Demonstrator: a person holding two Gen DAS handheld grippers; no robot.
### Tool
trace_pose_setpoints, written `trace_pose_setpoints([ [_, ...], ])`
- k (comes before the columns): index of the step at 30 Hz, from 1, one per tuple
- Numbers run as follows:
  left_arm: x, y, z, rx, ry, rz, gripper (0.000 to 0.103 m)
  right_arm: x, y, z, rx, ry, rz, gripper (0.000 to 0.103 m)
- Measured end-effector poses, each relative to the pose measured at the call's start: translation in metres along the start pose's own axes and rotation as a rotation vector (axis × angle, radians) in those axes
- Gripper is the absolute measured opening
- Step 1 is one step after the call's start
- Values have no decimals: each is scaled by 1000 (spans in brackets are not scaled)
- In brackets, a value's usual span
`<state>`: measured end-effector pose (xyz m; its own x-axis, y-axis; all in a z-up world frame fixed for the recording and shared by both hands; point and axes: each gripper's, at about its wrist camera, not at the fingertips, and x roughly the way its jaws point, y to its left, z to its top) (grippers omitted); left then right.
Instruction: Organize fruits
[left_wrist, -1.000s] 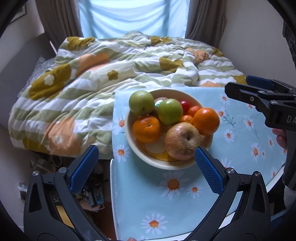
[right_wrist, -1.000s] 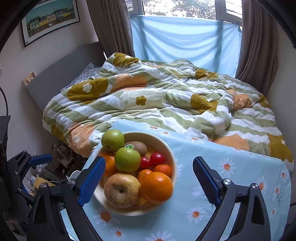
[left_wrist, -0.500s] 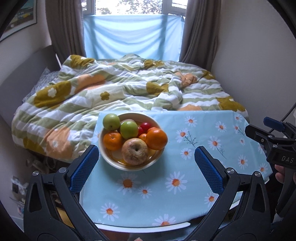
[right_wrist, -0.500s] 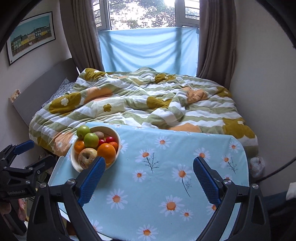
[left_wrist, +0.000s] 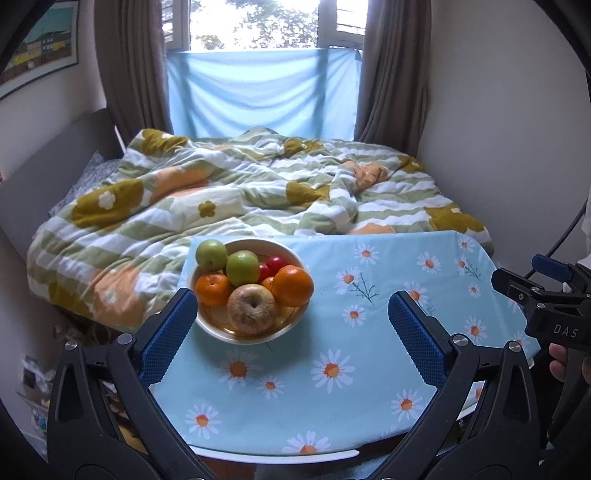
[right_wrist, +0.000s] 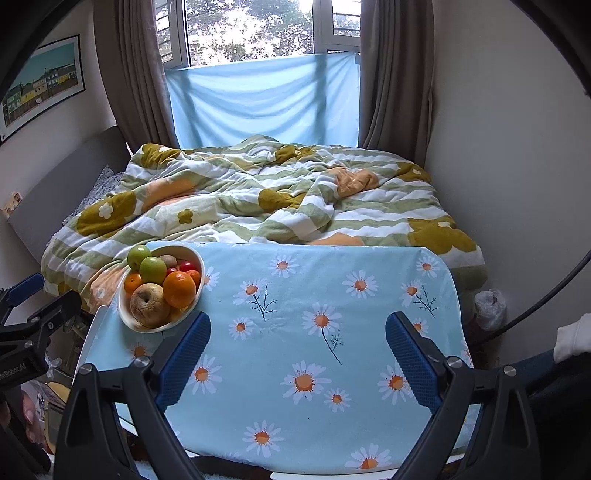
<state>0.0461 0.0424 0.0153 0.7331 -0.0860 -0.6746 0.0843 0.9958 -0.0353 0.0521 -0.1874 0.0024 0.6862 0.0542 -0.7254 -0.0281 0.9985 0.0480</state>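
Note:
A cream bowl (left_wrist: 210, 323) (right_wrist: 127, 317) full of fruit stands at the far left of a table with a blue daisy cloth (left_wrist: 332, 354) (right_wrist: 303, 332). It holds two green apples (left_wrist: 211, 254), oranges (left_wrist: 293, 285), a brownish apple (left_wrist: 252, 308), small red fruits (left_wrist: 275, 264) and a kiwi (right_wrist: 169, 260). My left gripper (left_wrist: 291, 332) is open and empty, held back above the table's near edge. My right gripper (right_wrist: 297, 350) is open and empty over the middle of the cloth. Each gripper shows at the edge of the other's view.
A bed with a flowered green, white and orange quilt (left_wrist: 229, 199) lies right behind the table. Curtains (left_wrist: 129, 66) and a blue-covered window are beyond. Walls close in left and right. Clutter sits on the floor at the left (right_wrist: 51, 391).
Both grippers have pulled back and up from the bowl, which was close between the fingers one second ago. The whole table now shows. The fruit has not moved.

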Motion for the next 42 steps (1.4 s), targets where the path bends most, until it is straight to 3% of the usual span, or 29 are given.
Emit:
trace_pose_setpoints([
  [42,7,0,7,8,-9,-13,103,-1,-5,3,7,-5,-6,95],
])
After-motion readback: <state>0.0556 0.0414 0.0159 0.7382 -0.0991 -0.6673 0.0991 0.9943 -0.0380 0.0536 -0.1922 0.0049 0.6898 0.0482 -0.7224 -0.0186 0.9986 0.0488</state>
